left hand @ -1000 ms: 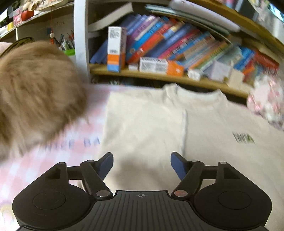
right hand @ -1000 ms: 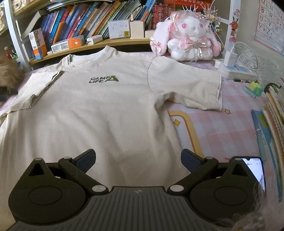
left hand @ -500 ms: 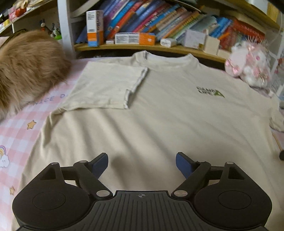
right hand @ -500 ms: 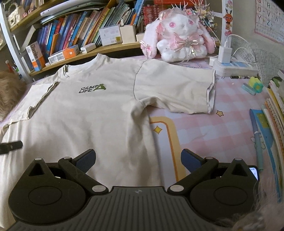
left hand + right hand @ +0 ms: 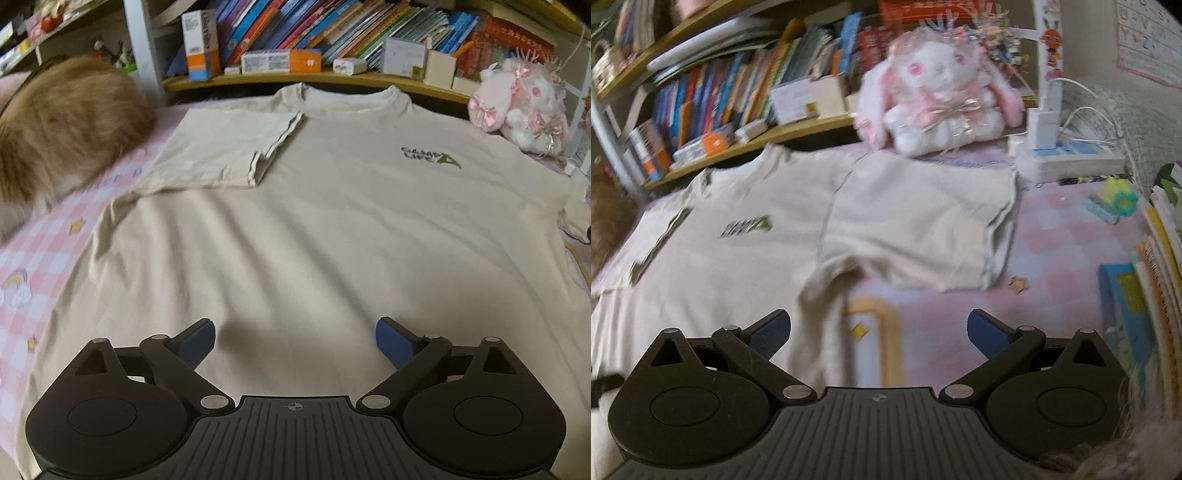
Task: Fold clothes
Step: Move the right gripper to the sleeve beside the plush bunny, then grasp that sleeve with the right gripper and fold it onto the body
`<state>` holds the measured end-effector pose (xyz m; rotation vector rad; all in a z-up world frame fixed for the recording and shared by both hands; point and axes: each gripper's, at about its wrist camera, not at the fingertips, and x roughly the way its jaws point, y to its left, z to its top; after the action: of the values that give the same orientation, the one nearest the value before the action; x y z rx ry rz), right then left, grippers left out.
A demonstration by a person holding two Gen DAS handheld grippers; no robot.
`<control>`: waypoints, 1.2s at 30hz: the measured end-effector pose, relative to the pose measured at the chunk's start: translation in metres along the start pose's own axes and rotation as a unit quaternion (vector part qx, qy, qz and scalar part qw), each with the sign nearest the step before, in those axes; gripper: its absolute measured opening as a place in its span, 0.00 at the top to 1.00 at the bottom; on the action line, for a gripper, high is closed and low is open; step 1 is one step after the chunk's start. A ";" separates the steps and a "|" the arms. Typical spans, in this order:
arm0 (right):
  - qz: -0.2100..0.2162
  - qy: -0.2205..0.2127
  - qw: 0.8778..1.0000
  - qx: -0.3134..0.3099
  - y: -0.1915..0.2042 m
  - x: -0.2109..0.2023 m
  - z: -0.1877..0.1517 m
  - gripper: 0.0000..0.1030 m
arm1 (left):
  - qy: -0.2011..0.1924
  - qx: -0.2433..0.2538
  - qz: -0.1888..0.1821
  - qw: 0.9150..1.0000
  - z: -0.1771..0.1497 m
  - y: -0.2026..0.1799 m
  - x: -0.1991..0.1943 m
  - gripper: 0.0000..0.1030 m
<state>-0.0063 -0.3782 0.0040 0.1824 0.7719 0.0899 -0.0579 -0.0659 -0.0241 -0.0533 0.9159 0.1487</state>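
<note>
T-shirt (image 5: 332, 229) is seen spread face up on a pink checked mat (image 5: 33, 258), its collar at the far side toward the bookshelf (image 5: 314, 77) and its hem near the cameras. Its left sleeve (image 5: 225, 151) is found folded in over the chest, the cuff lying near the collar. Its right sleeve (image 5: 916, 221) is laid out flat on the mat, just in front of a plush rabbit (image 5: 942, 99). The body is not folded at either side, and the hem is not brought up. So one sleeve fold is shown as made; the right sleeve, the sides and the final fold toward the collar are judged to be left. The left gripper (image 5: 295, 343) is held above the near part of the shirt with its fingers spread and nothing between them. The right gripper (image 5: 879, 332) is held over the shirt's right edge, likewise parted and empty. A furry brown thing (image 5: 62, 129) lies at the far left.
</note>
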 end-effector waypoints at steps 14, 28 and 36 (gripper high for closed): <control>0.011 -0.035 0.995 0.098 -0.069 0.032 0.053 0.30 | 0.016 -0.018 0.016 1.000 -0.010 -0.002 -0.003 0.04; -0.041 -0.019 0.994 0.101 -0.098 0.069 0.064 0.67 | 0.024 -0.023 0.025 0.999 -0.011 -0.001 -0.004 0.00; 0.001 -0.028 0.991 0.128 -0.103 0.066 0.071 0.94 | 0.025 -0.019 0.023 0.999 -0.010 -0.003 -0.003 0.00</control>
<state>0.0918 -0.4791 -0.0115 0.4278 0.7266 -0.0135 -0.0667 -0.0700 -0.0280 -0.0724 0.9646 0.2080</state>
